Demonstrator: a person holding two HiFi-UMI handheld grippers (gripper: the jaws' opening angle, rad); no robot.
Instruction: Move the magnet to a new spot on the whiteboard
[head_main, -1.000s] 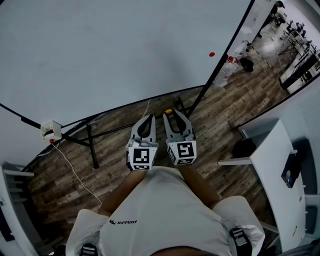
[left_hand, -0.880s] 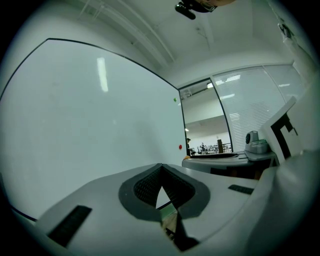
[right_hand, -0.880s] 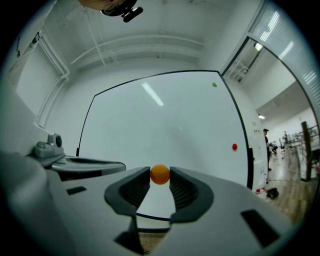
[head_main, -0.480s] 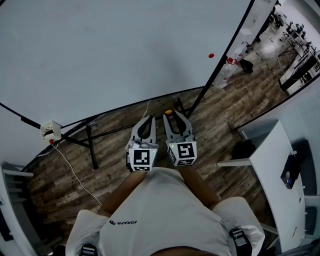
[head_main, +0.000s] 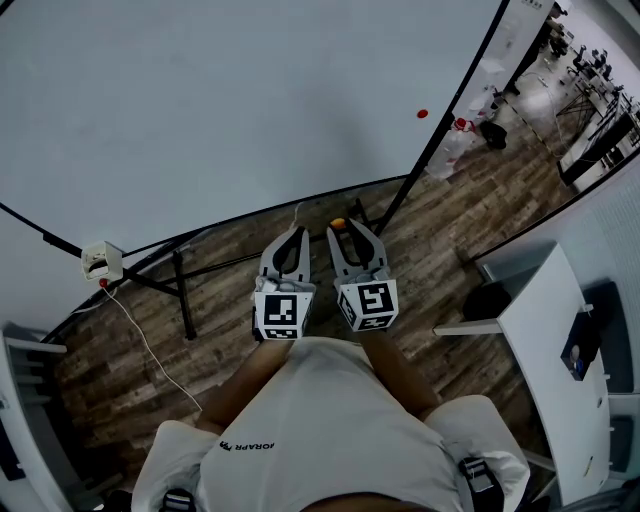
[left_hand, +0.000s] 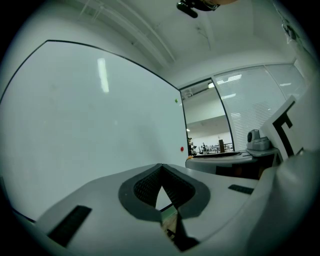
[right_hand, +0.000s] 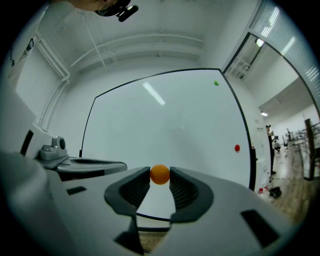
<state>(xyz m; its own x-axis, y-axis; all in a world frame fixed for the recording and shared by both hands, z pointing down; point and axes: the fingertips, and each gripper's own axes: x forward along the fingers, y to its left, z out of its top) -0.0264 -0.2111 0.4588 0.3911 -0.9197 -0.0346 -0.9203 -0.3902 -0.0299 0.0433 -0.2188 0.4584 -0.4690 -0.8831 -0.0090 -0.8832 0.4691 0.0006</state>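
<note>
Right gripper (head_main: 347, 227) pinches a small round orange magnet (right_hand: 160, 174), held before the large white whiteboard (head_main: 200, 100), likely for re-sticking; left gripper (head_main: 293, 233) closed, empty.

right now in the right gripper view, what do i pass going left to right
left gripper → orange magnet pinched between the right fingers → green magnet high on the board → red magnet near the board's right edge
</note>
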